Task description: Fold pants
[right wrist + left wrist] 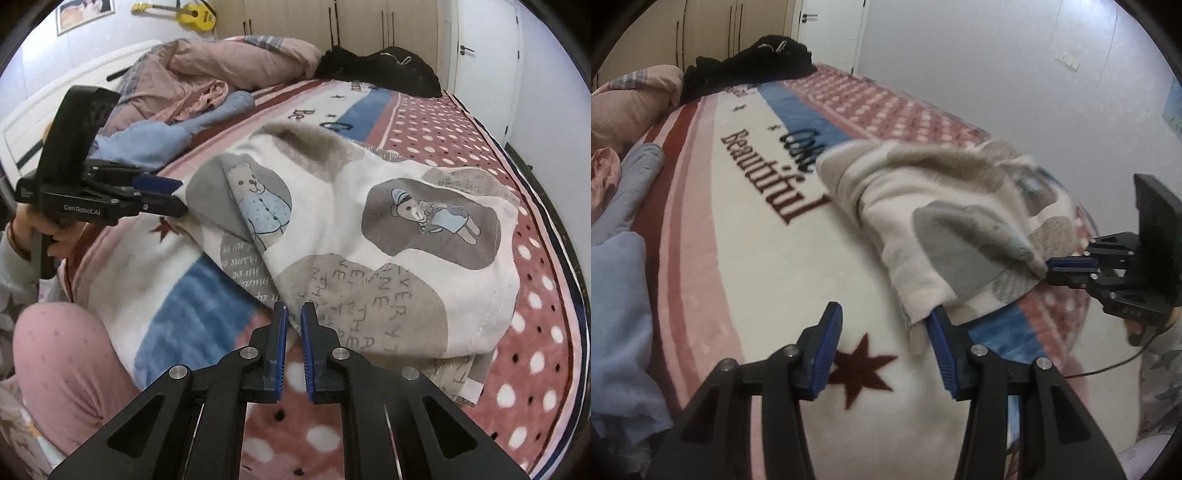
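**K:** Two grippers on the pants (369, 240), both pitched down toward the bed. Right gripper (293, 317) nearly closed, pads pinching the near hem. Left gripper (886, 321) about half open; its right finger (942, 332) was tucked under the cloth edge, its left finger (827, 332) bare over the blanket (757, 258). Can't tell if that one gripped anything.

**M:** Where were the pants?

**K:** Mid-bed, bunched, one edge lifted between the two grippers. Cream fabric, grey patches, bear prints.

**M:** Any text?

**K:** "GenRoboLAI" or similar on the left gripper body, seen from the right wrist. Blanket read "Beautiful". Pants had upside-down lettering, "EVERY" legible, rest unclear.

**M:** Hands?

**K:** Hand (40, 236) wrapped round the left gripper's handle, pale sleeve. Pink knee (66, 365) at the bed edge.

**M:** Clutter?

**K:** Blue garment (155, 140) and pink quilt (221, 62) behind the left gripper, black clothes (384, 70) at the far end, yellow guitar (184, 13) on the wall. None touched the pants.
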The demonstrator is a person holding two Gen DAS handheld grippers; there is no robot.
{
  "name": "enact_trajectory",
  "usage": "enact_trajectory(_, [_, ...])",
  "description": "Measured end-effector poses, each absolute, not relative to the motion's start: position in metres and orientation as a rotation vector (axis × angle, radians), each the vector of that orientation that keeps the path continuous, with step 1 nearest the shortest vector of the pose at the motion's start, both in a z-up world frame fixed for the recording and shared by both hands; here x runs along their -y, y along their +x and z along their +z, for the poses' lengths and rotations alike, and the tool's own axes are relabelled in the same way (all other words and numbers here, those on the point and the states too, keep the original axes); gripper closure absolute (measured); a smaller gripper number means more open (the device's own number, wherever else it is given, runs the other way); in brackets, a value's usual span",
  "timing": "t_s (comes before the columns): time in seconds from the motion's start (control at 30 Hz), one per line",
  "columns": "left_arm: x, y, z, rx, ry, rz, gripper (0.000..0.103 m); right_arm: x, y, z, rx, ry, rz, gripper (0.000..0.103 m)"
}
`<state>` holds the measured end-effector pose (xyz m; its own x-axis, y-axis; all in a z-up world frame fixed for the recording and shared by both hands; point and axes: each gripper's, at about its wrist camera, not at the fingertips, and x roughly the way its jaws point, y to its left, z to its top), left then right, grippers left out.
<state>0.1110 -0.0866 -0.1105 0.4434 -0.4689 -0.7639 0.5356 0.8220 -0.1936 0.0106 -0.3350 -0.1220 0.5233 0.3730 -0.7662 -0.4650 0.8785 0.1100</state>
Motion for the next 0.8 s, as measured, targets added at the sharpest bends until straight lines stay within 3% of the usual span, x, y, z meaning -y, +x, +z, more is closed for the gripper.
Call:
enact_trajectory(0.07, [0.086,0.11,-0.095,-0.883,0.056,-0.656,0.058,0.343,0.011,-0.107,-0.841,-0.08,0.496,0.098])
enact_trajectory(0.13, [0.092,0.108,-0.083,-0.853,0.061,-0.689,0.057,0.349,0.014,-0.093,-0.808,-0.073,0.466,0.08])
enact_trajectory(0.17, [0.097,0.107,-0.079,-0.845,0.074,-0.696,0.057,0.352,0.017,-0.085,-0.785,-0.087,0.418,0.064])
enact_trajectory(0.2, [0.103,0.107,-0.078,-0.845,0.091,-0.695,0.056,0.355,0.019,-0.08,-0.77,-0.1,0.372,0.055])
enact_trajectory(0.37, [0.131,0.115,-0.106,-0.904,0.205,-0.64,0.053,0.382,0.04,-0.085,-0.783,-0.106,0.091,0.036])
enact_trajectory(0.4, [0.131,0.117,-0.112,-0.918,0.197,-0.636,0.054,0.387,0.043,-0.09,-0.798,-0.101,0.064,0.036])
enact_trajectory(0.43, [0.131,0.121,-0.119,-0.939,0.183,-0.63,0.065,0.392,0.046,-0.097,-0.816,-0.094,0.046,0.04])
enact_trajectory(0.47, [0.13,0.123,-0.124,-0.956,0.17,-0.628,0.08,0.398,0.049,-0.108,-0.847,-0.074,0.053,0.064])
enact_trajectory(0.5, [0.128,0.125,-0.129,-0.975,0.156,-0.631,0.082,0.401,0.05,-0.114,-0.865,-0.046,0.09,0.082])
enact_trajectory(0.57, [0.125,0.126,-0.133,-0.984,0.154,-0.639,0.092,0.41,0.051,-0.124,-0.878,0.016,0.127,0.087])
enact_trajectory(0.63, [0.122,0.124,-0.134,-0.99,0.172,-0.63,0.095,0.417,0.051,-0.124,-0.86,0.028,0.122,0.092])
enact_trajectory(0.8, [0.11,0.121,-0.142,-1.027,0.158,-0.629,0.097,0.432,0.05,-0.126,-0.874,0.078,0.102,0.093])
